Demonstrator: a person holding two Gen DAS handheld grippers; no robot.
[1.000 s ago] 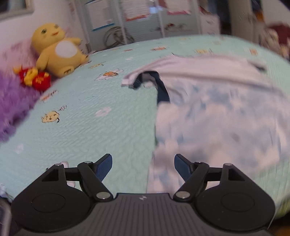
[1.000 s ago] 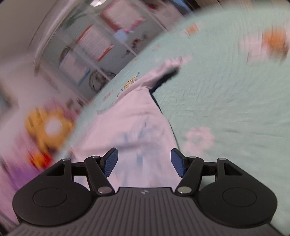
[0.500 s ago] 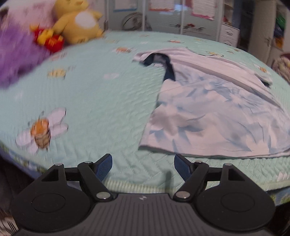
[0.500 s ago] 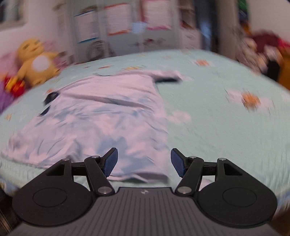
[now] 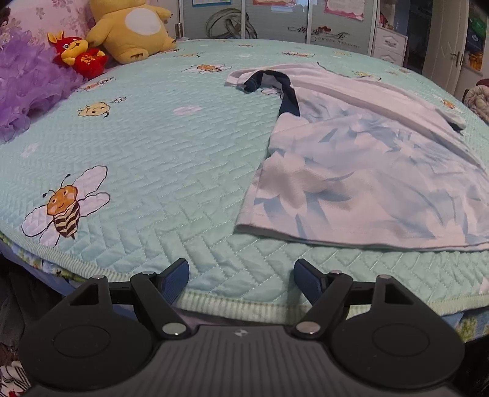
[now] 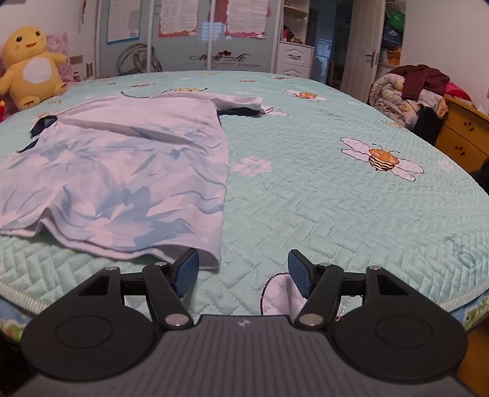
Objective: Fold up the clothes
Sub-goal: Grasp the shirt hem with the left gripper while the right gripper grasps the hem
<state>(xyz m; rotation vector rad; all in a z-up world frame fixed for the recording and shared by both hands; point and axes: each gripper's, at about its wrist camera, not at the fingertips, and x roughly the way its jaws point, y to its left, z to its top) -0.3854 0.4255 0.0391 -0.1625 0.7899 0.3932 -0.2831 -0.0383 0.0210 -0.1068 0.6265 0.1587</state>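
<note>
A pale blue-and-white patterned T-shirt point(image 5: 366, 171) with a dark navy collar point(image 5: 284, 91) lies flat on the mint quilted bed point(image 5: 152, 146), hem toward me. My left gripper point(image 5: 241, 274) hovers open over the bed's near edge, just short of the hem's left corner, with nothing between its fingers. In the right wrist view the same T-shirt point(image 6: 122, 171) fills the left half. My right gripper point(image 6: 243, 268) stands open at the hem's right corner; its left fingertip point(image 6: 186, 268) overlaps the hem edge in the image, and nothing is gripped.
A yellow plush toy point(image 5: 131, 27), a small red plush point(image 5: 79, 55) and a purple fluffy cushion point(image 5: 27, 82) sit at the bed's far left. A heap of bedding and clothes point(image 6: 409, 91) and a wooden drawer unit point(image 6: 464, 134) stand to the right. Wardrobe doors point(image 6: 189, 33) line the back.
Both views have levelled out and pulled back toward the bed's near edge. The shirt's hem now lies just ahead of both grippers. Both pairs of jaws stay open.
</note>
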